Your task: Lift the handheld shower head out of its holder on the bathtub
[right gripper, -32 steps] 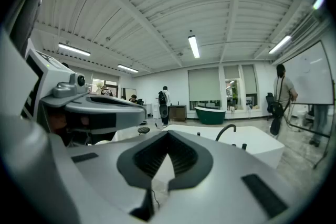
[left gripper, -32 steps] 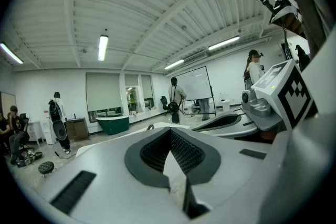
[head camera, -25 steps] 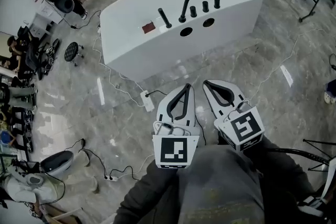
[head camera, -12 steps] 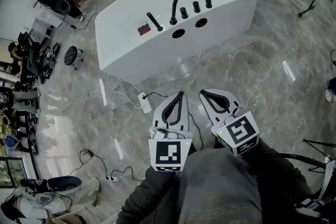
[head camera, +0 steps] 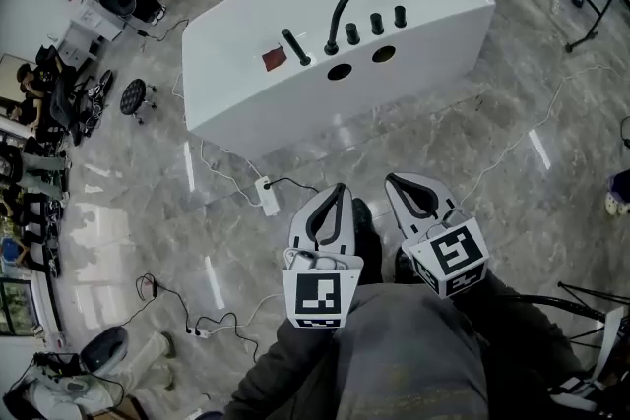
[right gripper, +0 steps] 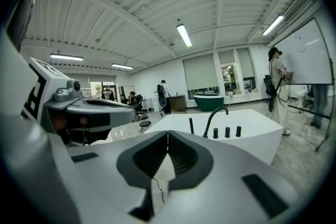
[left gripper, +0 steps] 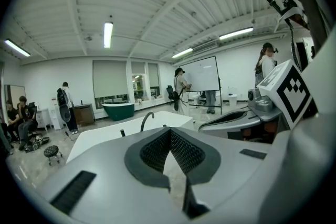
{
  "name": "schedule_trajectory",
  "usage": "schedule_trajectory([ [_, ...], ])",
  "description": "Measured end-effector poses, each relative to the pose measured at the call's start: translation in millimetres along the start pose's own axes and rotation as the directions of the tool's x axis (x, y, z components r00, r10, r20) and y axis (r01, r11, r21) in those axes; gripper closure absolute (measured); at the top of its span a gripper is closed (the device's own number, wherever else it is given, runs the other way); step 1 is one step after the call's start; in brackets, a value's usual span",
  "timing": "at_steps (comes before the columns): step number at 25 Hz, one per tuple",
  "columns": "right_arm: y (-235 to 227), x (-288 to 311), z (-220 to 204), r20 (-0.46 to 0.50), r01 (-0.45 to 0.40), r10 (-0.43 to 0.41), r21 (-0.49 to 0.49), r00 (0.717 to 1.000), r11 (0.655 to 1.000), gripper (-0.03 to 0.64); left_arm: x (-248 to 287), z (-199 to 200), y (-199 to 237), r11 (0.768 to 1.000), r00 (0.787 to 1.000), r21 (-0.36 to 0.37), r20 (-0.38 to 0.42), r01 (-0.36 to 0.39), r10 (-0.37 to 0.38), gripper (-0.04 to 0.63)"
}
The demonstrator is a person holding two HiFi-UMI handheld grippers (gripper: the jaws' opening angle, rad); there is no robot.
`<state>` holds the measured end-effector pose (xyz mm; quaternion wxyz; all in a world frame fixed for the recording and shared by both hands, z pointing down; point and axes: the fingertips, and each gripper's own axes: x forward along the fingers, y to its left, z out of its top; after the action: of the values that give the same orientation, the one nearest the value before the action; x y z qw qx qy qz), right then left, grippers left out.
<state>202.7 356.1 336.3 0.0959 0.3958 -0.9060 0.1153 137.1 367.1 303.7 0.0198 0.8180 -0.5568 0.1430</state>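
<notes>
The white bathtub (head camera: 256,103) stands on the marble floor ahead of me. On its near ledge the black handheld shower head (head camera: 295,46) rests in its holder, left of the curved spout (head camera: 346,7) and three knobs (head camera: 376,23). My left gripper (head camera: 340,187) and right gripper (head camera: 391,180) hang side by side close to my body, well short of the tub, both shut and empty. The left gripper view shows the left gripper (left gripper: 170,131) with the tub (left gripper: 100,139) beyond. Past the right gripper (right gripper: 168,134), the right gripper view shows the shower head (right gripper: 191,125) upright on the ledge.
A power strip (head camera: 268,195) and cables lie on the floor between me and the tub. A round stool (head camera: 133,97), chairs and seated people are at the left. A green tub (right gripper: 210,100) stands far back, and a person (right gripper: 276,86) stands at a whiteboard on the right.
Both grippers have sunk a little and sit lower in the head view. The tub has shifted slightly in the picture. The jaws stayed shut.
</notes>
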Motion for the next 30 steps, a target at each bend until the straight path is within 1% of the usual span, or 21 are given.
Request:
schedule_trajectory([
  [3,-0.9,25.1,1.9,-0.017,-0.005,0.005,-0.021,1.0,1.0,0.612,15.3,-9.7,21.8,1.0,1.0,-0.027,0.001,-0.006,0.006,0.592],
  [6,0.6,56.4,0.9,-0.041,-0.028,0.026,-0.049,0.999,0.998,0.612,37.2,-22.5,45.4,0.999,1.0,-0.052,0.001,-0.003,0.003,0.592],
  [8,-0.3,73.7,5.6,-0.04,-0.035,0.033,-0.061,0.999,0.997,0.612,48.1,-22.1,55.8,0.999,1.0,-0.046,0.009,0.007,-0.006,0.592],
  [11,-7.4,97.5,13.5,-0.032,-0.024,0.022,-0.066,0.999,0.998,0.612,60.3,-21.2,70.5,0.999,1.0,-0.046,0.019,0.01,-0.009,0.592],
  [17,-11.7,141.7,17.9,-0.036,-0.019,0.016,-0.074,0.999,0.997,0.612,80.0,-31.3,106.8,0.998,1.0,-0.063,0.004,-0.004,0.004,0.592],
  [22,-9.7,178.1,24.1,-0.047,-0.034,0.03,-0.081,0.998,0.996,0.612,96.2,-35.8,131.3,0.997,1.0,-0.073,0.002,0.007,-0.007,0.592],
  [24,-9.5,187.5,28.3,-0.049,-0.035,0.031,-0.085,0.998,0.996,0.612,100.4,-34.7,137.8,0.997,1.0,-0.071,0.005,0.016,-0.015,0.592],
  [30,-23.4,204.7,48.7,-0.024,0.002,-0.004,-0.093,1.0,0.996,0.612,115.2,-23.5,151.5,0.998,0.999,-0.062,0.015,0.032,-0.031,0.592],
])
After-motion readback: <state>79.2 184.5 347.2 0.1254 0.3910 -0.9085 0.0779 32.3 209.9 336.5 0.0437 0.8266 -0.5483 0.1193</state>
